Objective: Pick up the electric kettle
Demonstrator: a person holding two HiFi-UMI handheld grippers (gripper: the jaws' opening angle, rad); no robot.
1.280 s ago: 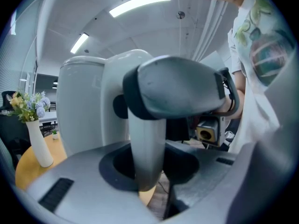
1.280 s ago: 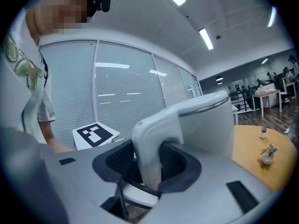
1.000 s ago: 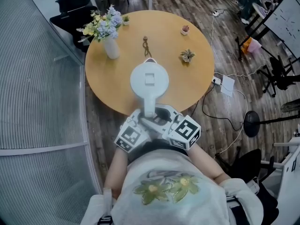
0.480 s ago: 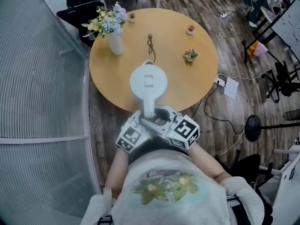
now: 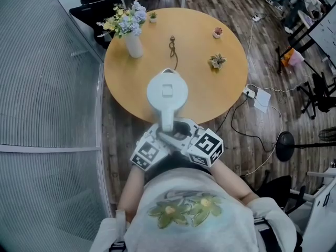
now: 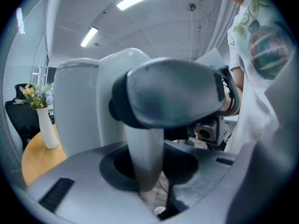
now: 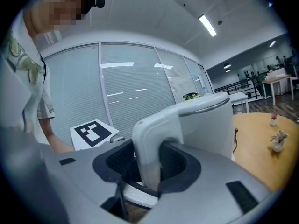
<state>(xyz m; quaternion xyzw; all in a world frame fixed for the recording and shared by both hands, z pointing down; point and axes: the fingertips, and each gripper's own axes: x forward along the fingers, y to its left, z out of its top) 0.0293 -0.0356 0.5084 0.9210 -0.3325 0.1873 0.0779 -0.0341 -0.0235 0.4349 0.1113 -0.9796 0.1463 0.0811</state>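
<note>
The left gripper [image 6: 147, 171] and right gripper [image 7: 149, 171] have their fingers clenched on the electric kettle [image 5: 167, 91] handle. The desk [image 5: 210, 30] has drifted away beneath it, so the kettle is probably lifted.

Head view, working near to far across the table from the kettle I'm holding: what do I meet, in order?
electric kettle → spiky potted plant → small pot on the right → tiny potted plant at the far edge. The flower vase and dark cord overlap in depth, so they are left out.

head: overhead, steeply down | left/right gripper views: close, opposite sides | shared: kettle handle [image 5: 166, 121]
</note>
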